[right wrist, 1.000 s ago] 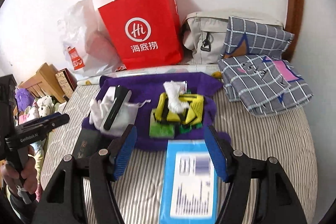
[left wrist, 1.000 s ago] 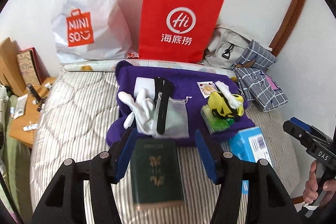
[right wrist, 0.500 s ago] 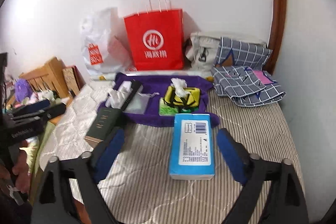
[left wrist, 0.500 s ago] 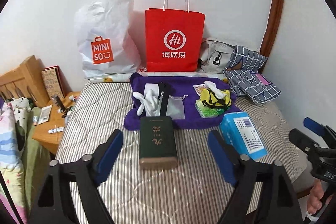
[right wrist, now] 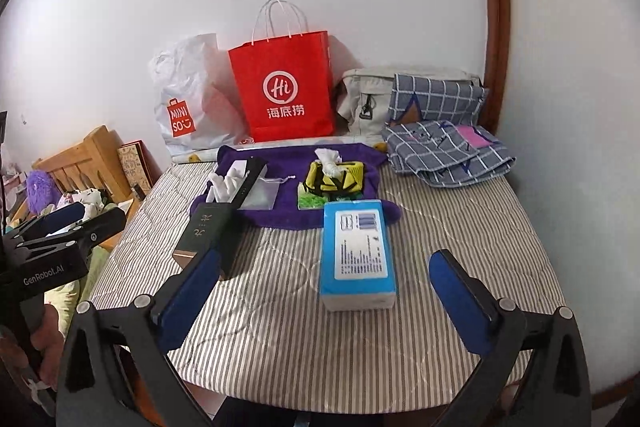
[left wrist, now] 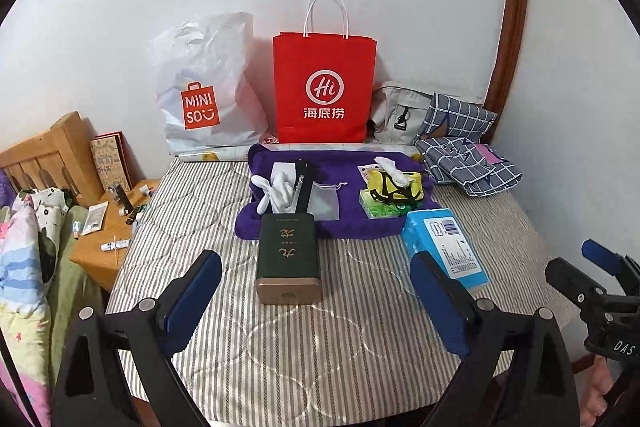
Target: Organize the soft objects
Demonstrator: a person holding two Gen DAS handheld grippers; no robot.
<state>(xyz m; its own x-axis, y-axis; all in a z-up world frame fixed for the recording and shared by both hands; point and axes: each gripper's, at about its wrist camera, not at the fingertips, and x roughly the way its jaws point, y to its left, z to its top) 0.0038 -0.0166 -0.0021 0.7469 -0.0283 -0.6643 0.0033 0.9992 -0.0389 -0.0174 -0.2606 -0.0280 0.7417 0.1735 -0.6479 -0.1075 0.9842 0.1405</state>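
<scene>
Bedding, a striped mattress (left wrist: 320,339), carries everything we see. Purple towel (left wrist: 352,223) lies toward its far edge, against the bags. Blue tissue pack (right wrist: 356,255) and dark green box (left wrist: 289,259) rest at the towel's near edge. Our left gripper (left wrist: 316,303) and right gripper (right wrist: 324,301) hang empty, jaws opening wide.

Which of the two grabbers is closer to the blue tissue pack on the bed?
The right. The right gripper faces the blue tissue pack, which lies just ahead between its opening fingers. The left gripper faces the dark green box, the pack off to its side.
</scene>
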